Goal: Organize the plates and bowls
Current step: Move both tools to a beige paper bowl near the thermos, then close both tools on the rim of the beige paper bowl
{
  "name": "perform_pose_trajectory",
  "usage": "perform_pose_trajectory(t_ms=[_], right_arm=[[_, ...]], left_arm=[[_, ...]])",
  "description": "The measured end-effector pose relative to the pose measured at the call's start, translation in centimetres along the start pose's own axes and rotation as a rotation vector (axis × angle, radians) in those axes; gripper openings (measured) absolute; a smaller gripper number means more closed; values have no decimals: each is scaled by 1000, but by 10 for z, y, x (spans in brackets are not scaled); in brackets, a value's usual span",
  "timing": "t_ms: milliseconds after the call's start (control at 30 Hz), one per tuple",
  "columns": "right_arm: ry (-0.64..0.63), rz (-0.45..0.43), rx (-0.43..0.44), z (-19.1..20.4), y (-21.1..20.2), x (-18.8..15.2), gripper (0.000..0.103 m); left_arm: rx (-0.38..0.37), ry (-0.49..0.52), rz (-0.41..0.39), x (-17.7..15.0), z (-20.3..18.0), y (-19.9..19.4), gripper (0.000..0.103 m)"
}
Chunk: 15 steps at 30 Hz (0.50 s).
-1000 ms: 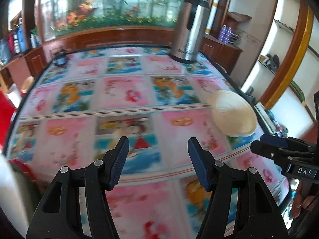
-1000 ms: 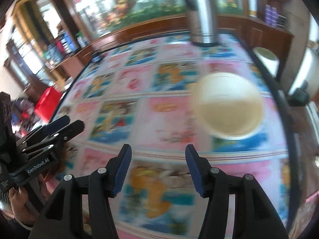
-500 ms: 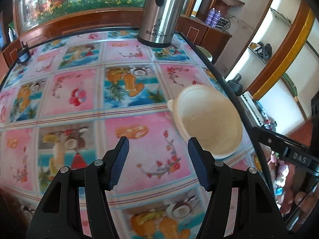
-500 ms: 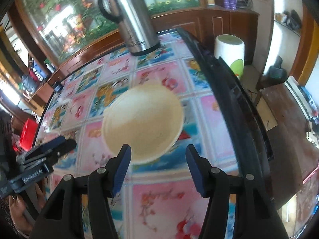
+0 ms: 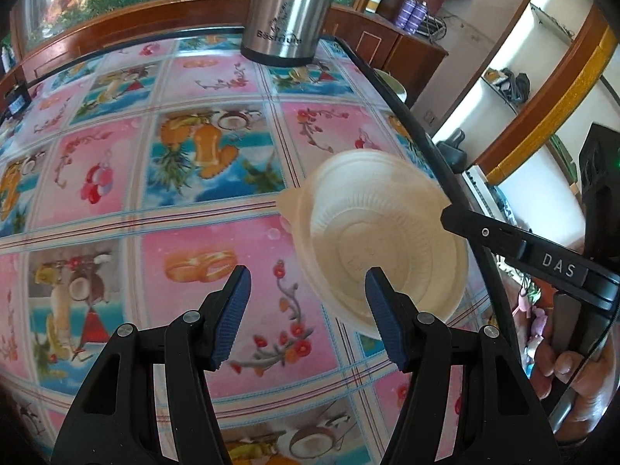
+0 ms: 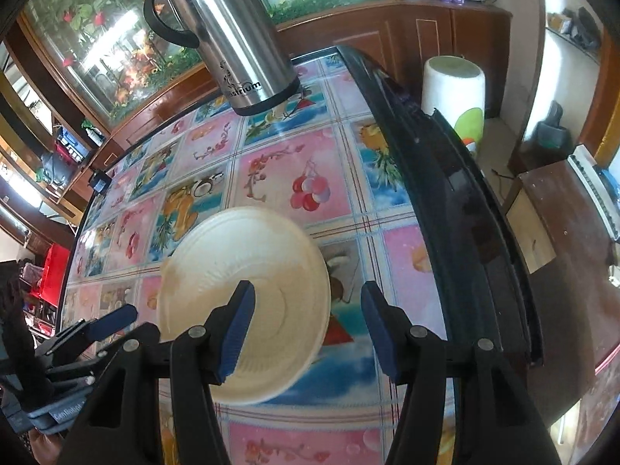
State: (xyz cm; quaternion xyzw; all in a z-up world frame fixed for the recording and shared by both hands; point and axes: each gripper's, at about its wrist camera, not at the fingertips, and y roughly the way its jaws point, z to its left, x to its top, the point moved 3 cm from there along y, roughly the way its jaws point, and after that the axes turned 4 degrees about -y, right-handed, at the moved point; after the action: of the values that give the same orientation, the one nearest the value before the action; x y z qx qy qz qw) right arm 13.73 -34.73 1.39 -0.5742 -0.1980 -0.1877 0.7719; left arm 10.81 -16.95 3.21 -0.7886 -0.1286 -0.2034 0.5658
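My left camera sits behind my left gripper, looking steeply down over the patterned table, close in. My right camera rides behind my right gripper, tilted down at the table's right edge and the floor beyond. Both views catch the cream bowl and the steel flask at the far end; each glimpses the other gripper at its side.

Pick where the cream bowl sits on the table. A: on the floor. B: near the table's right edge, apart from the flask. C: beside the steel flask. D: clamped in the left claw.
B: the bowl rests on the table by its dark right edge, well short of the flask, with neither claw on it.
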Motion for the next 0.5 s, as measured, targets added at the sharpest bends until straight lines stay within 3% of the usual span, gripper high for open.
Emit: perform_pose_trajectory(t_ms=[133,167,200,267,400,500], right_arm=[[-21,19,6,3,6,-4,43],[-31,21,6,4,6,-7,36],[-39,18,3,5,6,-9,31],[-56,4,7,8,4,-14,26],[-104,3,14,15,3,-21,22],[-111,21,18,20,7,-26,22]], left_arm=[[-26,-14,40,0,1,18,61],[-26,-12,51,0,1,23,56],[-17,-7,53,-1,1,25,38],[-2,2,59,-2,2,29,23],[-17,1,63,-5,7,28,16],[-14,1,60,-10,12,22,16]])
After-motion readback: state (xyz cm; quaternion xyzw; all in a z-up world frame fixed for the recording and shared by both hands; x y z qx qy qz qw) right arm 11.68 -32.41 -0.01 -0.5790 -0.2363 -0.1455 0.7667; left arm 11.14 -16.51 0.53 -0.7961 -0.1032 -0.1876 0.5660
